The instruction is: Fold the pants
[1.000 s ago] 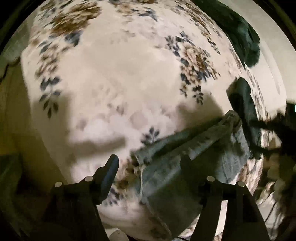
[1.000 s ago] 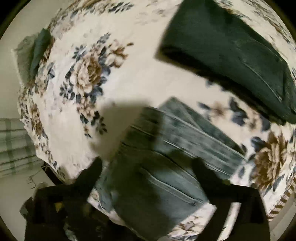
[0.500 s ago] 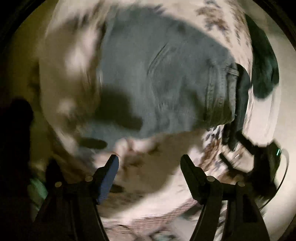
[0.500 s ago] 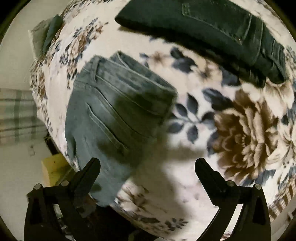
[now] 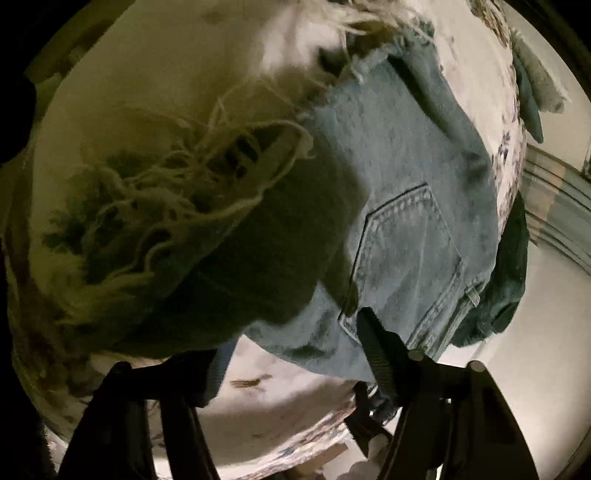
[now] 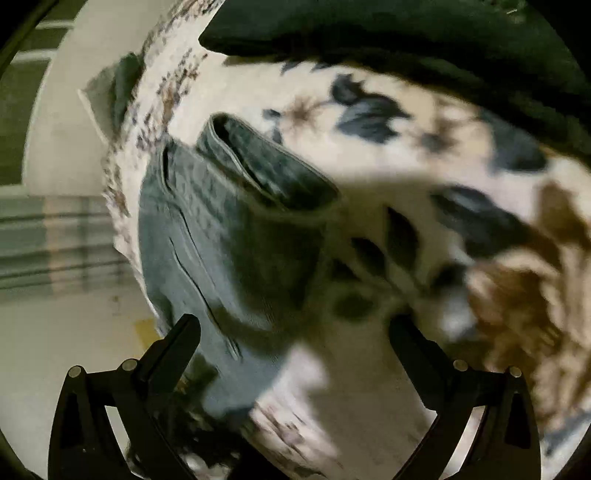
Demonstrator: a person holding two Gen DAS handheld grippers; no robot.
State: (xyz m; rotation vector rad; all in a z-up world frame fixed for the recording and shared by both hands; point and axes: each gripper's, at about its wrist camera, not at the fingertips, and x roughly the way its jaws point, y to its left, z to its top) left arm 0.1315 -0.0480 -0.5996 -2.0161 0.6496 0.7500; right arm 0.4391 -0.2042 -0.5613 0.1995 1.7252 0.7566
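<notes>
The light blue jeans [image 6: 207, 236] lie folded on the floral blanket [image 6: 424, 155], near its edge, with the waistband [image 6: 266, 162] turned up and a back pocket [image 5: 402, 243] facing the left wrist camera. Half a second ago the left wrist view was a blur from farther off; now it sits close over the denim, with the frayed hem threads [image 5: 177, 177] filling its left side. The left gripper [image 5: 291, 354] has its fingers spread, the right-hand one [image 5: 376, 350] in front of the jeans' lower edge; whether it touches is unclear. The right gripper [image 6: 295, 343] is also spread wide and holds nothing, and its view has swung blurrily closer to the blanket. Dark green pants [image 6: 388, 33] lie folded beyond, apart from the jeans.
</notes>
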